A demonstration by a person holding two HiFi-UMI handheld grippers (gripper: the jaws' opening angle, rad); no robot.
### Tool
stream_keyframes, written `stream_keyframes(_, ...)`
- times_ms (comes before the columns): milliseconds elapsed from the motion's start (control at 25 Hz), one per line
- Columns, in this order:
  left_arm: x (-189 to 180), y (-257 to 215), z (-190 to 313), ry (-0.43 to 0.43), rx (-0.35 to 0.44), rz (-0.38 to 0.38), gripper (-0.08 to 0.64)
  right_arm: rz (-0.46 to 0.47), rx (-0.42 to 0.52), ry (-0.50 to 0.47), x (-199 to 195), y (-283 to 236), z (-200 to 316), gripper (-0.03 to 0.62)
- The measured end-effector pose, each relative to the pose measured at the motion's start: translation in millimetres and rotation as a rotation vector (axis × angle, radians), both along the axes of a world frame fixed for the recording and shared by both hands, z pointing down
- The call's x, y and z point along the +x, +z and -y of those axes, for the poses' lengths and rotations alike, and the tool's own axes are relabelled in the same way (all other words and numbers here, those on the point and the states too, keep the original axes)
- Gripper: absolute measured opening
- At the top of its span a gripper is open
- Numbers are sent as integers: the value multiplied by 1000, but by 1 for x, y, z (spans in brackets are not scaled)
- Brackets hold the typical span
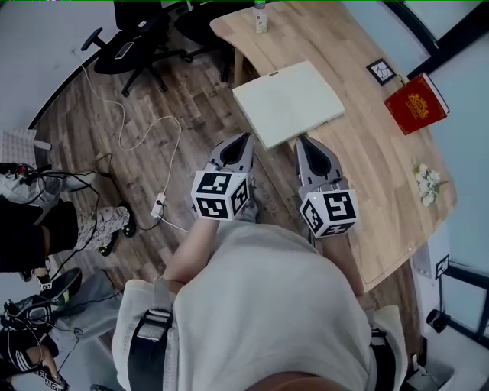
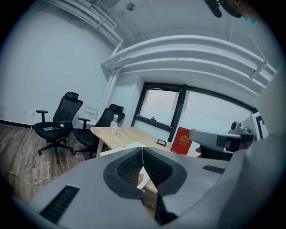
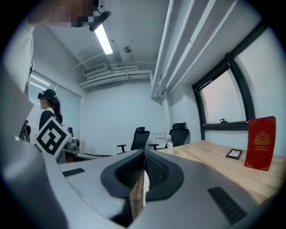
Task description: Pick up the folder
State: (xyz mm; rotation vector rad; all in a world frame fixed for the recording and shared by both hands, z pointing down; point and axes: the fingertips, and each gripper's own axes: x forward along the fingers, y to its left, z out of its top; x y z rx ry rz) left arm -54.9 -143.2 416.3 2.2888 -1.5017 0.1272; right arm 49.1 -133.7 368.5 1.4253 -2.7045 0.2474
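Note:
The folder (image 1: 289,101) is a flat cream rectangle lying on the light wooden table (image 1: 367,145), its near corner jutting past the table's edge. My left gripper (image 1: 246,137) points at it from just left of that corner, over the floor, jaws shut and empty. My right gripper (image 1: 301,140) sits just short of the folder's near edge, also shut with nothing held. In the left gripper view the folder (image 2: 117,148) shows as a pale edge just beyond the closed left gripper (image 2: 143,150). The right gripper view shows the right gripper (image 3: 144,154) closed, tabletop beyond.
On the table stand a red book (image 1: 416,105), a small black frame (image 1: 380,72), a bottle (image 1: 261,17) and white flowers (image 1: 426,183). Black office chairs (image 1: 134,38) stand on the wood floor, where a white cable (image 1: 153,137) and power strip (image 1: 159,205) lie. A person (image 1: 30,229) sits at left.

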Motion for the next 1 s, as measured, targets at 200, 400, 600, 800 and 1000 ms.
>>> stream_keyframes(200, -3, 2, 32, 33, -18, -3, 21, 3, -11, 19, -5, -2, 29, 18)
stream_keyframes(400, -8, 4, 63, 64, -32, -17, 21, 11, -32, 53, -10, -1, 58, 18)
stream_keyframes(600, -16, 9, 88, 81, -41, -29, 21, 4, -44, 73, -15, 3, 80, 20)
stream_keyframes(800, -28, 17, 110, 72, -62, -53, 21, 2, -49, 85, -18, 7, 99, 18)
stream_keyframes(1000, -34, 25, 122, 86, -83, -61, 21, 11, -42, 110, -19, 8, 116, 18)
